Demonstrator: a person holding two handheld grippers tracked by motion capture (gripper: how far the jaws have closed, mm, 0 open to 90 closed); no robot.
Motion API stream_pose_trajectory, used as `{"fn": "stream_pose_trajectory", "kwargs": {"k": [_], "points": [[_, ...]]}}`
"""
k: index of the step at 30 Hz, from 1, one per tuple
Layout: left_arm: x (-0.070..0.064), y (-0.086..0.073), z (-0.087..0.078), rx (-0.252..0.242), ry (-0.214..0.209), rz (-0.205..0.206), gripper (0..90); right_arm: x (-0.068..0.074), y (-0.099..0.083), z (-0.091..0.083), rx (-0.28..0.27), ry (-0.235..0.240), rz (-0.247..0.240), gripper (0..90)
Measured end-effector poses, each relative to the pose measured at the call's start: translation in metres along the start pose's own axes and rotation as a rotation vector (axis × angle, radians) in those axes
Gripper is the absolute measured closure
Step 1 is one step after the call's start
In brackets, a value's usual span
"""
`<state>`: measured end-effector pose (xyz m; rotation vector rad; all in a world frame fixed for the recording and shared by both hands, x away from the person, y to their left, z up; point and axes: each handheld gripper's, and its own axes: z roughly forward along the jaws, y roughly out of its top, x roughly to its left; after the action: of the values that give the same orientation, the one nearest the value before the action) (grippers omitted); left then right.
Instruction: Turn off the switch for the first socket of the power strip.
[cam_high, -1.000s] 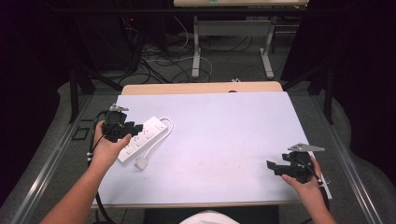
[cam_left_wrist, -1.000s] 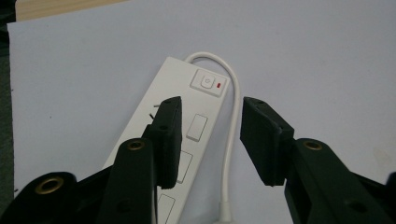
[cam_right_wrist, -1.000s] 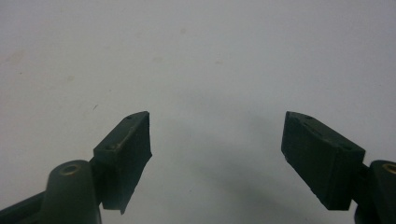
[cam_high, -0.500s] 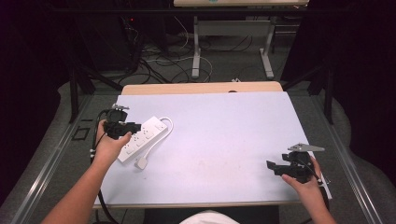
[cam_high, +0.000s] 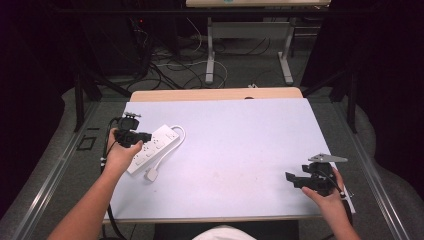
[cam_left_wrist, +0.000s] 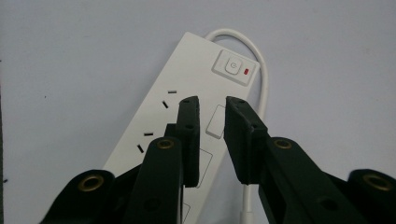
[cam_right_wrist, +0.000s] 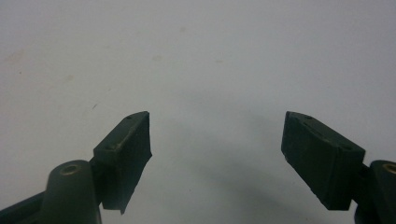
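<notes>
Over near the left edge of the table (cam_high: 240, 150), a white power strip (cam_high: 150, 148) lies flat and slantwise, its switch end (a small red light shows beside the button (cam_left_wrist: 232, 65)) pointing away from the person. Its white cord (cam_left_wrist: 261, 79) loops out from that end and runs back along the strip's right side to a plug (cam_high: 151, 175) just beside its near end. Above the strip's middle hangs the left gripper (cam_left_wrist: 211, 105), jaws drawn close with a narrow gap between them, gripping nothing. Well apart from the strip, by the table's right near corner, the right gripper (cam_high: 300, 180) is held with jaws spread wide over bare tabletop.
</notes>
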<state>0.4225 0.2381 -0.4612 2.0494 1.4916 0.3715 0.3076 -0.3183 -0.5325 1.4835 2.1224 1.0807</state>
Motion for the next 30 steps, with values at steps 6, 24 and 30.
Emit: {"fn": "stream_pose_trajectory", "kwargs": {"k": [6, 24, 30], "points": [[0.001, 0.002, 0.007, 0.032, 0.005, -0.002, 80.6, 0.001, 0.000, 0.000, 0.002, 0.001, 0.005, 23.6], [0.000, 0.005, 0.032, 0.101, 0.024, -0.031, 89.9, -0.001, 0.000, 0.000, 0.002, 0.001, 0.002, 23.6], [0.000, 0.006, 0.040, 0.119, 0.019, -0.045, 90.0, -0.001, 0.000, 0.000, 0.001, 0.001, 0.002, 23.6]]}}
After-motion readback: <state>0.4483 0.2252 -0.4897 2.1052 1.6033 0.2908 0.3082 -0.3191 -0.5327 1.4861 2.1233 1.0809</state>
